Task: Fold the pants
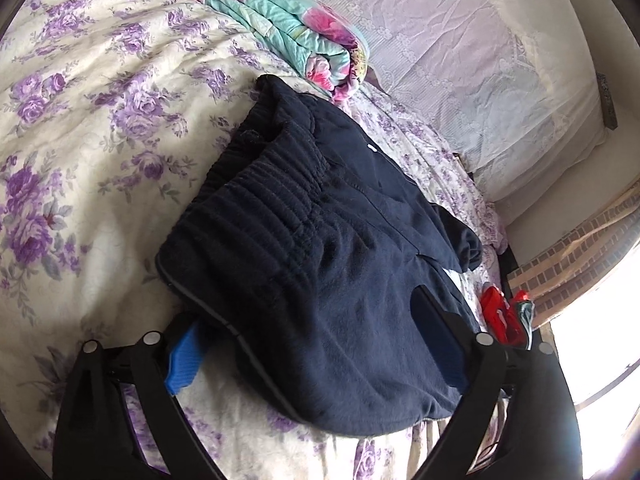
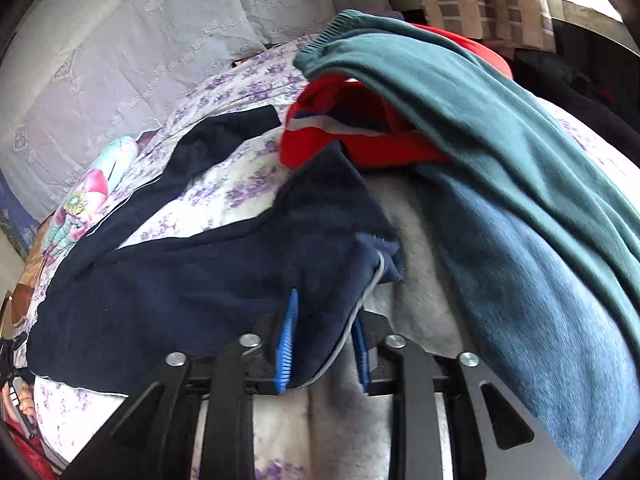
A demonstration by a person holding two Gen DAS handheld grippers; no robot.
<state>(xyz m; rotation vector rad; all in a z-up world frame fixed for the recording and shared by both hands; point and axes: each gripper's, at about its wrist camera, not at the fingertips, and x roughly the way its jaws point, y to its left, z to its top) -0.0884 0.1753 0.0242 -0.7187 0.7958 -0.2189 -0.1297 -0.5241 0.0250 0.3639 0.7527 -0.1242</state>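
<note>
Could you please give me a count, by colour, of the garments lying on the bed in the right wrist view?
Navy: 1, the pants
Red: 1, a garment
Teal green: 1, a garment
Grey-blue: 1, a garment
Total: 4

pants [image 1: 320,248] on bedspread [image 1: 100,120], quilt [image 1: 280,28] behind

Black hand-held gripper [image 2: 322,344], blue ribbed pads [image 2: 286,344], silver screws [image 2: 250,339]

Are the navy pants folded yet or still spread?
Partly folded: pants doubled at the waistband, one leg trailing across the bed.
</note>
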